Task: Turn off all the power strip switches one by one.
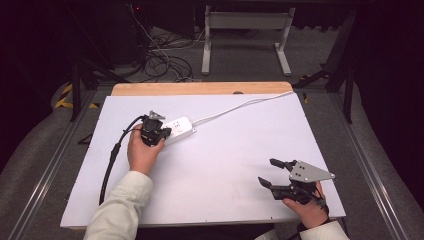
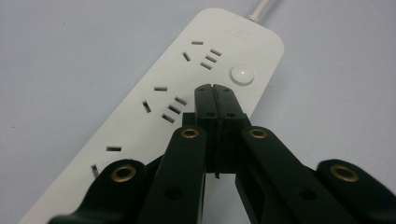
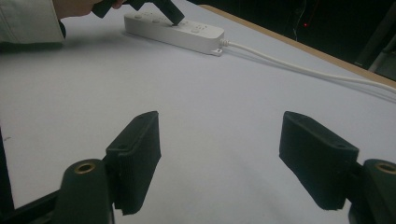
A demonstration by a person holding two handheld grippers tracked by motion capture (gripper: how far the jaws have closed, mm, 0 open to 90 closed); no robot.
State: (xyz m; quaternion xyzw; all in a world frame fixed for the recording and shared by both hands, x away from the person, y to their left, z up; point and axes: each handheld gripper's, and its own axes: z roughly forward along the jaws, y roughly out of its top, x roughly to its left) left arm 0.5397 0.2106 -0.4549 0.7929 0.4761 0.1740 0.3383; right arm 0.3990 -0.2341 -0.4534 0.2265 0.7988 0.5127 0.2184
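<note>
The left hand-held gripper (image 2: 215, 88) is squeezed tight with nothing inside, its tip on the white power strip (image 2: 154, 112) by the round button (image 2: 242, 74). The right hand-held gripper (image 3: 219, 156) gapes wide, low over the bare worktop (image 3: 219, 107). The high view shows the strip's cord (image 1: 240, 106) running to the upper right.

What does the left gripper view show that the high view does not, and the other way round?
Left gripper view: the power strip's socket slots, its round white button, and the left tongs shut together just short of that button. High view: both of the person's hands, the right tongs open over the white table, and cables on the floor beyond. Both: the strip, its white cord, and the left tongs.
</note>
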